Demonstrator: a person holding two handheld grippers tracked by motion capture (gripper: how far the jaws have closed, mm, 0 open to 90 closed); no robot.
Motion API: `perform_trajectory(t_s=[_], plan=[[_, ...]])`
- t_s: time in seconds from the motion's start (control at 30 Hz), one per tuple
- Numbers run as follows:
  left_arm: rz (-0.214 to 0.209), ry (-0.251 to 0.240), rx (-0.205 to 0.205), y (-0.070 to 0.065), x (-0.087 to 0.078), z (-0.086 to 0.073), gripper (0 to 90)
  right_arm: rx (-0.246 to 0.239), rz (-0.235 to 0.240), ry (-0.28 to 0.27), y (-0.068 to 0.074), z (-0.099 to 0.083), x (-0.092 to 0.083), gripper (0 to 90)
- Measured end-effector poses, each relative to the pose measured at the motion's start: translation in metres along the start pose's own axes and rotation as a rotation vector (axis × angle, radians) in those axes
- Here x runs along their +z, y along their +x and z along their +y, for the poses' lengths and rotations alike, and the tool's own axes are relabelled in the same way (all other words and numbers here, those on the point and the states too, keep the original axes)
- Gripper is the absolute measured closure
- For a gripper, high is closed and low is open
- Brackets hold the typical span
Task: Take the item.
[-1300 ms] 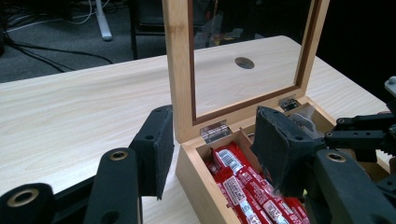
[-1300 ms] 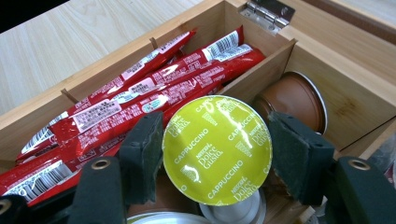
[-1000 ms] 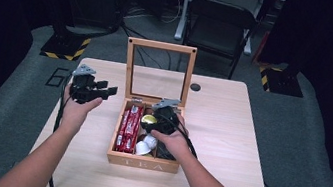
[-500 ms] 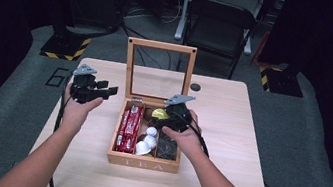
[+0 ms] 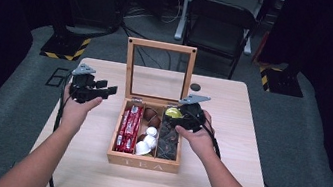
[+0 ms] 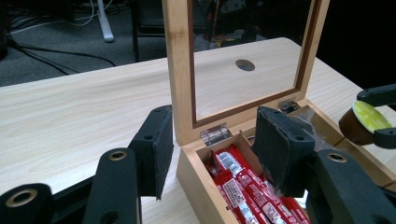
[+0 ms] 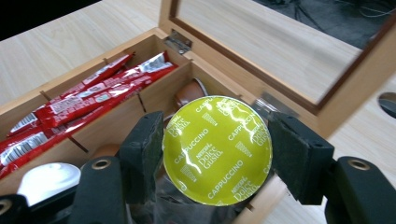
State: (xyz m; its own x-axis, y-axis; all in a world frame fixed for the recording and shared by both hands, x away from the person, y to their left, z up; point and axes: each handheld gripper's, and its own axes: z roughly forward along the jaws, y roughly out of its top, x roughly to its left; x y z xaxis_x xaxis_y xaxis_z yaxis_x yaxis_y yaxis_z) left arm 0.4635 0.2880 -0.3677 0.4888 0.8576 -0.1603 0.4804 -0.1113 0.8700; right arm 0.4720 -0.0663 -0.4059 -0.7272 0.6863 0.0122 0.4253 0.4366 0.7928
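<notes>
The right gripper (image 7: 217,156) clamps a round yellow-green foil-topped cappuccino capsule (image 7: 217,148) between black pads, above an open wooden box (image 7: 140,44); red sachets (image 7: 88,100) lie toward ten o'clock.

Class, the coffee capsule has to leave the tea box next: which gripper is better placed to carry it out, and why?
Right. The right gripper already holds the green capsule above the tea box. The left gripper is open beside the box, over bare table.
</notes>
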Motion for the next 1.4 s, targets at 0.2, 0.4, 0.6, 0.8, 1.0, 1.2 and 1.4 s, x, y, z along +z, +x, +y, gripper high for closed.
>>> perform_trajectory(t_s=[0.2, 0.4, 0.6, 0.8, 1.0, 1.2, 1.4], plan=[[-0.001, 0.001, 0.005, 0.0, 0.001, 0.0, 47.1, 0.005, -0.037, -0.007, -0.011, -0.006, -0.011, 37.2], [0.0, -0.001, 0.002, 0.0, 0.001, 0.0, 47.0, 0.033, -0.068, -0.005, -0.022, -0.018, -0.019, 37.3], [0.0, -0.004, 0.002, -0.002, 0.001, 0.001, 46.9, 0.064, -0.097, -0.008, -0.032, -0.029, -0.031, 37.3], [0.002, -0.003, 0.001, -0.002, 0.0, 0.001, 46.9, 0.085, -0.131, -0.004, -0.042, -0.043, -0.041, 37.3], [0.002, -0.007, 0.001, -0.002, -0.001, 0.002, 46.9, 0.119, -0.169, -0.009, -0.052, -0.057, -0.049, 37.3], [0.001, -0.005, 0.004, -0.002, -0.001, 0.002, 47.0, 0.133, -0.223, 0.015, -0.06, -0.072, -0.055, 37.3], [0.003, -0.003, 0.003, -0.001, -0.001, 0.002, 46.9, 0.172, -0.241, 0.023, -0.068, -0.09, -0.057, 37.3]])
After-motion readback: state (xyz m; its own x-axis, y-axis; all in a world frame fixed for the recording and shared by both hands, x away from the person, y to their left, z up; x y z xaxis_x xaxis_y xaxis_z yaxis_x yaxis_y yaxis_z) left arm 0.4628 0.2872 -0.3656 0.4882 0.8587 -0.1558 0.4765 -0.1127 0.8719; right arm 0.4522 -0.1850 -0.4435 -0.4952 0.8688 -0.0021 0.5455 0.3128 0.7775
